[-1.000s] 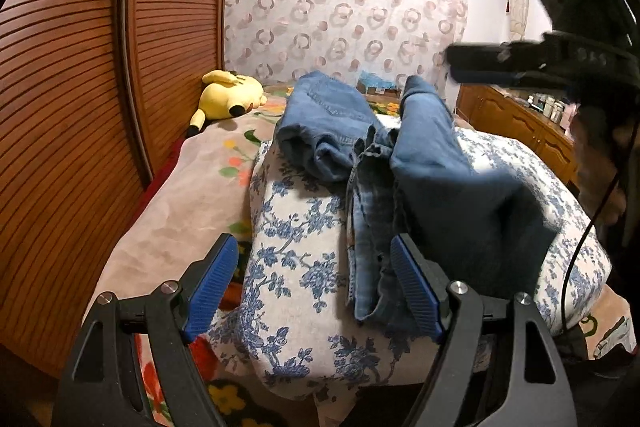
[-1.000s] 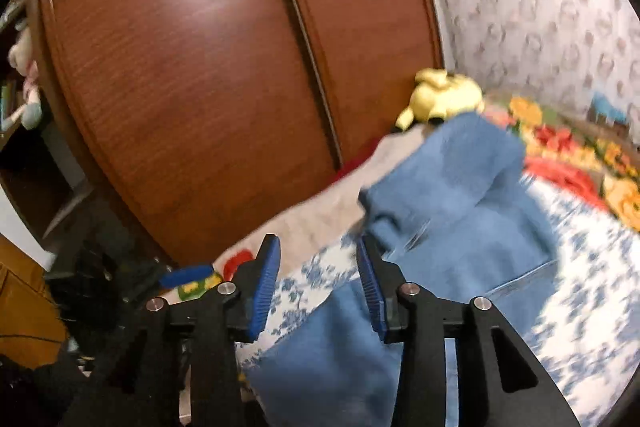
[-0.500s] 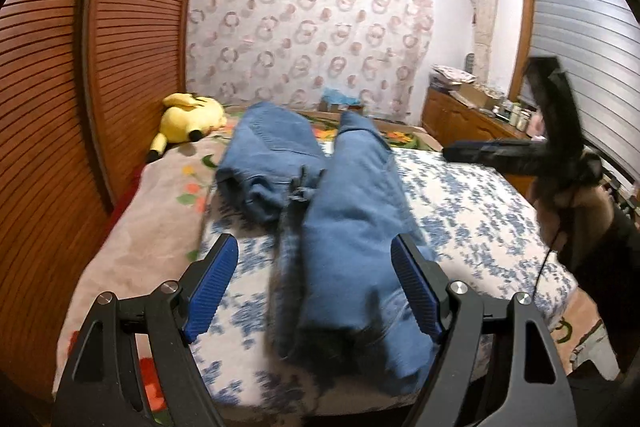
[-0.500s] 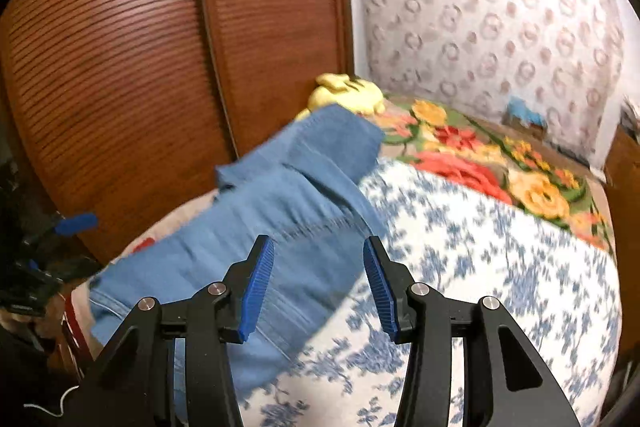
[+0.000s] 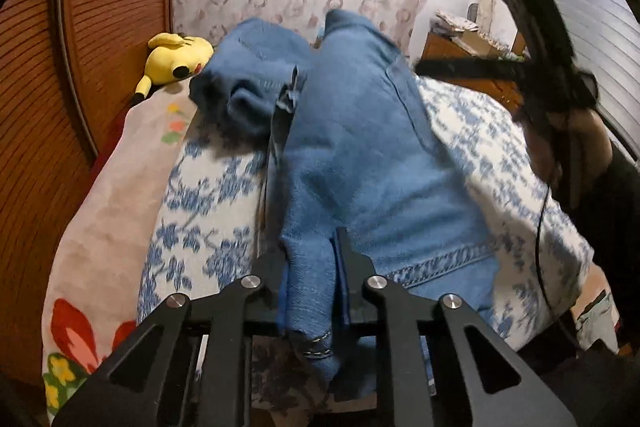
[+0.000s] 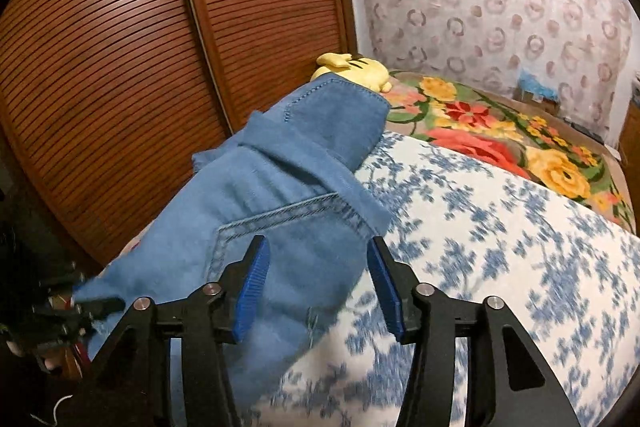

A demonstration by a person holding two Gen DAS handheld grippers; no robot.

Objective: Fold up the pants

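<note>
Blue denim pants (image 5: 360, 147) lie lengthwise on the bed, with one part bunched at the far left. My left gripper (image 5: 310, 267) is at their near edge, and its jaws are closing with a raised fold of denim pinched between the pads. In the right wrist view the pants (image 6: 280, 195) run from the near left toward the wardrobe, showing a stitched pocket seam. My right gripper (image 6: 318, 287) hovers just over this cloth. Its jaws are opening, and the blue pads (image 6: 252, 287) stand apart without pressing on the denim.
A white quilt with blue flowers (image 6: 500, 247) covers the bed, and a bright floral blanket (image 6: 480, 123) lies beyond it. A yellow plush toy (image 5: 176, 57) sits by the slatted wooden wardrobe doors (image 6: 120, 67). A hand (image 5: 580, 135) holds the other tool at the right.
My left jaws went from wide apart to closed on a denim fold, and that gripper came lower and nearer the pants. My right gripper sank toward the cloth, with its jaws a little wider.
</note>
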